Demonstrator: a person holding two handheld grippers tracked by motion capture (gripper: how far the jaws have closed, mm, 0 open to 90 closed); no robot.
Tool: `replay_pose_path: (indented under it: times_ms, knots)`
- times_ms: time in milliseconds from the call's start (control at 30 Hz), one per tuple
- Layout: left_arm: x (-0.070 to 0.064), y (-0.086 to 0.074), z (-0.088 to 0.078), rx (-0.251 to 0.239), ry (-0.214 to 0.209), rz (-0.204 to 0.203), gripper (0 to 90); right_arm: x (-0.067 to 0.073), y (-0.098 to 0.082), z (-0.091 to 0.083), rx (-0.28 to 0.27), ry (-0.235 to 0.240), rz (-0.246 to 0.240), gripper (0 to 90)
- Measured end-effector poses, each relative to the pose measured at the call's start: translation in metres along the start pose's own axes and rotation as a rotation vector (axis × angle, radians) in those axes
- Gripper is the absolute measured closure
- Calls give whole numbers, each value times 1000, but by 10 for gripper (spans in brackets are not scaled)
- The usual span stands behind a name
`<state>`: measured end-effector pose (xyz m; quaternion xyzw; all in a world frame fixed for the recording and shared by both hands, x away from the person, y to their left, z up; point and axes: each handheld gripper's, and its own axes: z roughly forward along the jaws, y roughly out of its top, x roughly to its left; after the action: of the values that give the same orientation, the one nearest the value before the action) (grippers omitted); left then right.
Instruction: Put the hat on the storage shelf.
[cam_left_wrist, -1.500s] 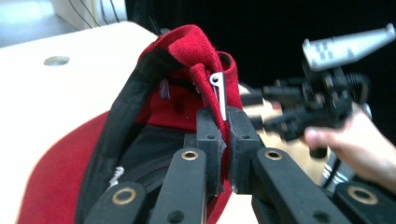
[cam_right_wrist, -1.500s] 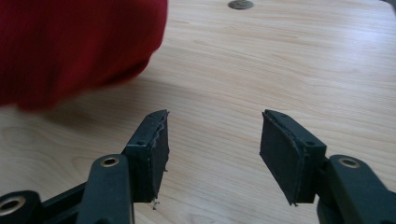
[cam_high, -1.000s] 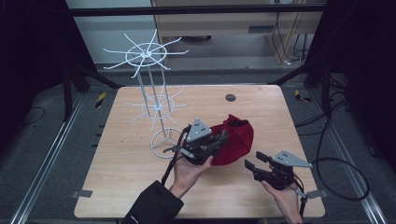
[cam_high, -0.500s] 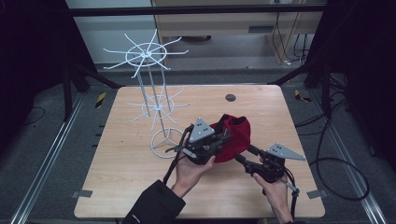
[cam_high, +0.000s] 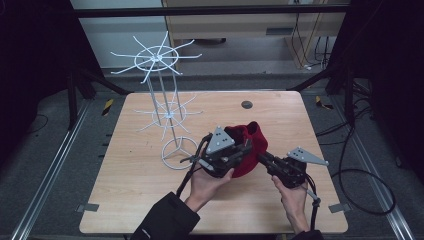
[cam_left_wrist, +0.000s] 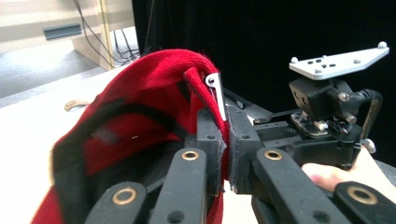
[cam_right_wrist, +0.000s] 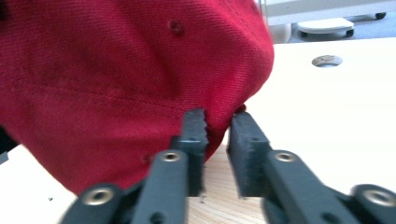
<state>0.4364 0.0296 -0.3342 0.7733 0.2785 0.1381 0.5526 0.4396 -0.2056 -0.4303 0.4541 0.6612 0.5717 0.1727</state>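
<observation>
Both hands have drawn together since the earlier pictures: the right gripper (cam_high: 263, 156) has come in from the near right of the table to the red cap's (cam_high: 248, 146) edge, while the left gripper (cam_high: 243, 150) has stayed clamped on the cap and shifted a little toward the middle.

From the left gripper view, the jaws are pressed tight on the cap's back strap beside its small metal buckle (cam_left_wrist: 215, 91), the cap's open underside facing the camera. From the right gripper view, the jaws stand narrowly apart, with a fold of the cap's lower edge (cam_right_wrist: 219, 126) just between their tips; they do not look fully pinched yet.

The cap is held just above the wooden table (cam_high: 150, 200), near its middle, to the right of the white wire display rack (cam_high: 162, 107), whose prongs are all bare.

As a judgement: pickup is done and a second grip is nearly made. Carrying the cap over and hanging it on a prong looks to be what is left.
</observation>
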Motion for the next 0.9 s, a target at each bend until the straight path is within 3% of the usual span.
replay_pose_path:
  times_ms: [67,167,400,533,667,900]
  knots:
    - [-2,1,1,-1,-10,5,850,0,2,-1,2,-8,-8,849]
    - [-6,5,2,-6,-20,17,850,2,6,-7,1,-32,-39,867]
    - [-14,15,-1,-55,-64,3,848,4,26,-30,-74,-100,-90,871]
    - [-18,13,-3,-67,-76,7,847,9,42,-46,-111,-151,-158,872]
    - [-15,4,-8,-77,-73,0,844,15,52,-51,-99,-168,-219,872]
    - [-4,-11,-21,-73,-41,-8,843,31,63,-39,-52,-145,-304,872]
